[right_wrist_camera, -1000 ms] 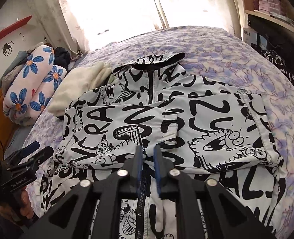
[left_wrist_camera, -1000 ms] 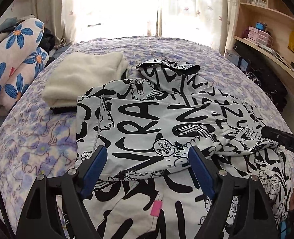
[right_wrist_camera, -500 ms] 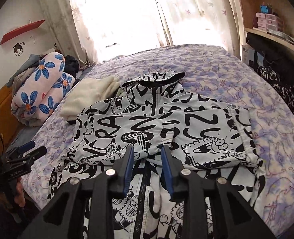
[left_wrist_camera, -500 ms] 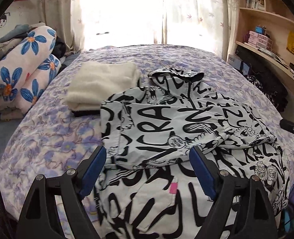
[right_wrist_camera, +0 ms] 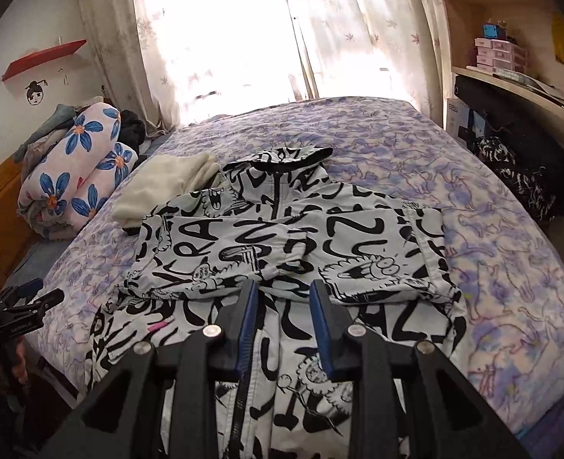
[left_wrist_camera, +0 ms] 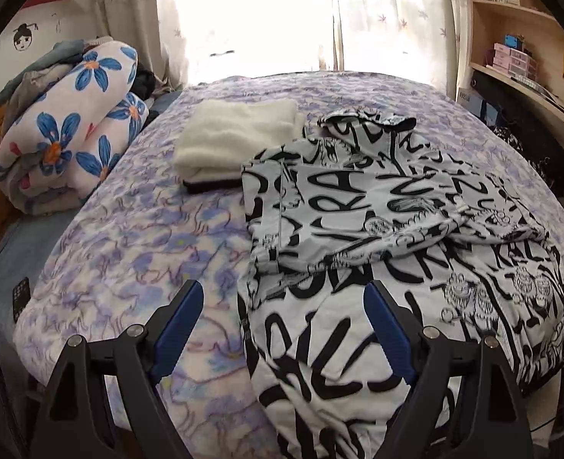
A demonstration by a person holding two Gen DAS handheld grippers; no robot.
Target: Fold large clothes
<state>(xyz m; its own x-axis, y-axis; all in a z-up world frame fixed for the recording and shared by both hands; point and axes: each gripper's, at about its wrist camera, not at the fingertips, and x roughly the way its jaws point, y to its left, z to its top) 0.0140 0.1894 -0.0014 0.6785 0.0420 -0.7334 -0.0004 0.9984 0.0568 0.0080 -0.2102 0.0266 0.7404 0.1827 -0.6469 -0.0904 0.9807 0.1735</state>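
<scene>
A white jacket with black graffiti print (left_wrist_camera: 358, 206) (right_wrist_camera: 289, 237) lies face up on the purple-blue bedspread (left_wrist_camera: 136, 237), both sleeves folded across its chest and its hem hanging over the near edge. My left gripper (left_wrist_camera: 284, 294) hovers open wide above the jacket's lower left edge, touching nothing. The same left gripper (right_wrist_camera: 25, 306) also shows at the left of the right wrist view, held in a hand. My right gripper (right_wrist_camera: 283, 287) hangs over the jacket's zip line below the folded sleeves, its jaws a little apart with no cloth between them.
A folded cream fleece (left_wrist_camera: 236, 141) lies beside the jacket's left shoulder. Rolled floral bedding (left_wrist_camera: 71, 126) is stacked at the far left. A desk and shelves (right_wrist_camera: 511, 76) run along the right, with a dark printed garment (right_wrist_camera: 519, 176) beside the bed. A dark phone-like thing (left_wrist_camera: 21, 298) lies on the floor.
Both grippers have drawn back from the jacket toward the bed's near edge and risen. The right jaws, almost shut a second ago, have spread apart. The left gripper has shifted leftward.
</scene>
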